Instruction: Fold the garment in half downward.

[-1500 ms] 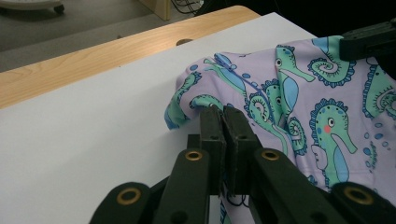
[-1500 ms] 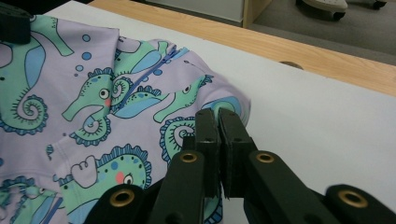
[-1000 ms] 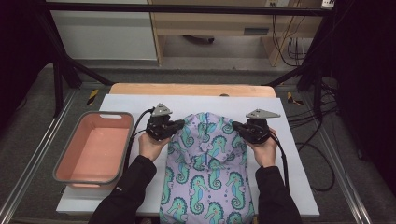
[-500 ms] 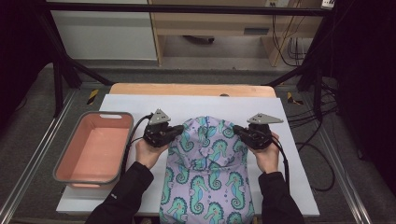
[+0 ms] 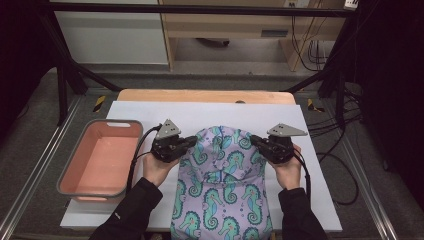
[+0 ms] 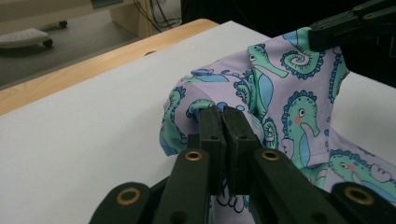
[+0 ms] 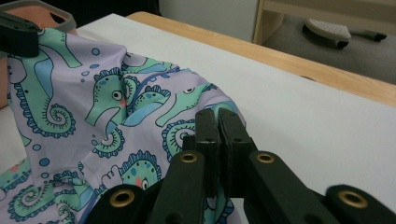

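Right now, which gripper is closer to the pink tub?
Left. The left gripper is clamped on the seahorse garment just beside the pink tub; the right gripper grips the garment's far side.

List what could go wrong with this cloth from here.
1. Both the left gripper and the right gripper pinch only the seahorse cloth's edge; it may slip out.
2. The cloth's near end hangs over the table edge, so its weight could drag it off.

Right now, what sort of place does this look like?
Probably a lab or workshop set up for recording: a table under white sheeting inside a black frame, loose cables on the floor, and handheld grippers pinching a seahorse-print cloth.
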Tool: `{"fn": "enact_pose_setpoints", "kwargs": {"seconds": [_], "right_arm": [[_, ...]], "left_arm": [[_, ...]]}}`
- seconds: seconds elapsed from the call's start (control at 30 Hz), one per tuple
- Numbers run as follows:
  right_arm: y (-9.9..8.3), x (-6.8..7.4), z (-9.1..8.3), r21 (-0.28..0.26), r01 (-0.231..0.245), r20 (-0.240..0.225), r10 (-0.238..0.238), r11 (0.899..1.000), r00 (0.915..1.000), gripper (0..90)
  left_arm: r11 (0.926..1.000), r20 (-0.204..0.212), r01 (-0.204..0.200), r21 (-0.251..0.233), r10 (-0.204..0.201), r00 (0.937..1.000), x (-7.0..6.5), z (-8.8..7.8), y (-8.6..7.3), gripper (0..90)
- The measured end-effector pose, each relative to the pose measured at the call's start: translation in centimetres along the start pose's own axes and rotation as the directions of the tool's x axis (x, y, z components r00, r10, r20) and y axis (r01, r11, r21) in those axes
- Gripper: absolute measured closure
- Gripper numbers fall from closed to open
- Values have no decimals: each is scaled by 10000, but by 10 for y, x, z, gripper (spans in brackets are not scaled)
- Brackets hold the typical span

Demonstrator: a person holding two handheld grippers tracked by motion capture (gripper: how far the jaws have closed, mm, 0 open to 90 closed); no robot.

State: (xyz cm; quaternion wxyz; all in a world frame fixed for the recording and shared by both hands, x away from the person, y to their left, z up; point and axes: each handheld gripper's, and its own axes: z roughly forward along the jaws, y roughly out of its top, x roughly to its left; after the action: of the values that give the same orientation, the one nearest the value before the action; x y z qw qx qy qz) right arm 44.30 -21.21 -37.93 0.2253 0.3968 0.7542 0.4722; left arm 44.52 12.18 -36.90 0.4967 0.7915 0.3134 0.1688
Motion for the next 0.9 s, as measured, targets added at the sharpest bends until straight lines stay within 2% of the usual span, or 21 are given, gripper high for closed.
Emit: {"fn": "enact_pose_setpoints", "kwargs": {"seconds": [0.07, 0.2, 0.43, 0.67, 0.8, 0.9], "right_arm": [[1, 2, -4, -93, 23, -29, -23, 10000, 10000, 877], [-1, 9, -11, -225, 57, -183, -61, 9997, 9998, 876], [-14, 22, -13, -119, 222, -397, -226, 9997, 9990, 876], [-11, 20, -8, 65, 94, -283, -92, 9999, 9996, 877], [-14, 25, -12, -9, 161, -406, -161, 9999, 9990, 876], [-21, 31, -22, -92, 94, -524, -99, 9999, 9986, 876]], "left_arm": [[9999, -12, -118, -23, 118, 9999, -3, -4, 0, 868], [9998, 139, -112, -144, 114, 9998, -10, -11, -8, 868], [9999, 321, -116, -28, 116, 9994, -19, -17, -25, 868], [10000, 261, 16, 34, -17, 9997, -15, -11, -19, 868], [9998, 315, -176, 75, 174, 9994, -24, -17, -23, 868], [9996, 382, -139, 250, 129, 9992, -31, -26, -31, 867]]}}
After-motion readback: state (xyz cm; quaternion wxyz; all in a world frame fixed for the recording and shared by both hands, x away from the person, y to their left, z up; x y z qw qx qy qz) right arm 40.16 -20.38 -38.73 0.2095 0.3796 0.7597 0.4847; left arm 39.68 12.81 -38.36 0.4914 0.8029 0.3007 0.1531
